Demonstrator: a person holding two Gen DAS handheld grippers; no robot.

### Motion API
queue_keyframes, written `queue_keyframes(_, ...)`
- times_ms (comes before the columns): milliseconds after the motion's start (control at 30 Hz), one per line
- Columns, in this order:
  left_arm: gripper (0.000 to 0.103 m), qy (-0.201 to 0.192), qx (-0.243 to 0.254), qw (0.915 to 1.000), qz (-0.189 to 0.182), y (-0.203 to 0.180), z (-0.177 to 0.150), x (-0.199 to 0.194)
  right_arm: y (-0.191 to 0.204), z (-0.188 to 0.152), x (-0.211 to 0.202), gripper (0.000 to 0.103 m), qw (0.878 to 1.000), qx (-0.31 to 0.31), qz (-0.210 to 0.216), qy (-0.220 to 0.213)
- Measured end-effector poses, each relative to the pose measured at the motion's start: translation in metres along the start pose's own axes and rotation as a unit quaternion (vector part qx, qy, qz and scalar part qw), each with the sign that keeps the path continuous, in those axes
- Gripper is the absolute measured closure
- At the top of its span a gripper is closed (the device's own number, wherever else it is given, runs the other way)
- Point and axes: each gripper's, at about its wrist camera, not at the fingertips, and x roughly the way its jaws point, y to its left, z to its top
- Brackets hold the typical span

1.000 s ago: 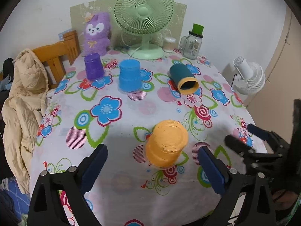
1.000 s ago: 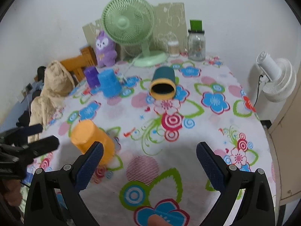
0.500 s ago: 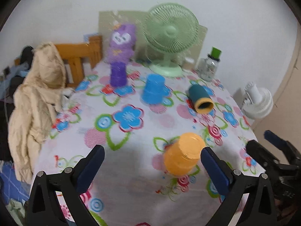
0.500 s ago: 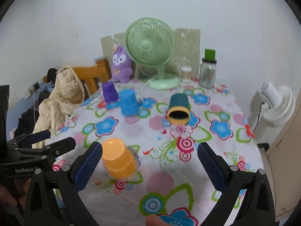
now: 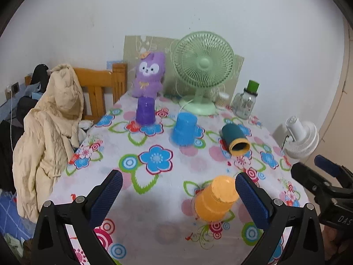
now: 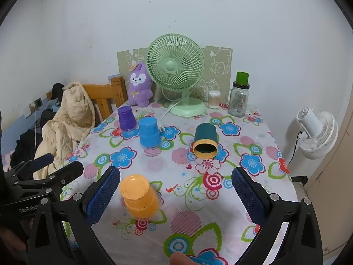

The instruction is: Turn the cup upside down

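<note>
An orange cup (image 5: pixel 215 199) stands upside down near the table's front; it also shows in the right wrist view (image 6: pixel 139 196). A dark teal cup (image 5: pixel 235 139) lies on its side, mouth toward me, mid-right (image 6: pixel 205 142). A blue cup (image 5: pixel 184 129) and a purple cup (image 5: pixel 145 110) stand upside down farther back. My left gripper (image 5: pixel 176 190) is open and empty above the front edge, left of the orange cup. My right gripper (image 6: pixel 175 187) is open and empty, the orange cup near its left finger.
The floral tablecloth (image 6: pixel 253 141) covers the table. A green desk fan (image 6: pixel 175 70), a purple plush (image 6: pixel 139 88), a glass jar (image 6: pixel 238 98) and a small container stand at the back. A wooden chair with a beige coat (image 5: pixel 55 119) is left; a white fan (image 6: pixel 317 130) right.
Both grippers have pulled back and up from the table, so more of the room shows. The orange cup stays upside down on the table. Both stay open.
</note>
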Motion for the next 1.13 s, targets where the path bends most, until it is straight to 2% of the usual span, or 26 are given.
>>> queue_keyframes(200,0.0,-0.016,0.002,0.9999,0.003,0.003,0.0012,-0.0065,0.0079,-0.0004,-0.0018,0.001,1.0,-0.01,0.002,0.0)
queue_keyframes(1133,0.0,-0.027,0.01,0.9996,0.002,0.0011,0.0067,-0.0081,0.0081,-0.0054,0.006,0.001,1.0,-0.011,0.0,0.016)
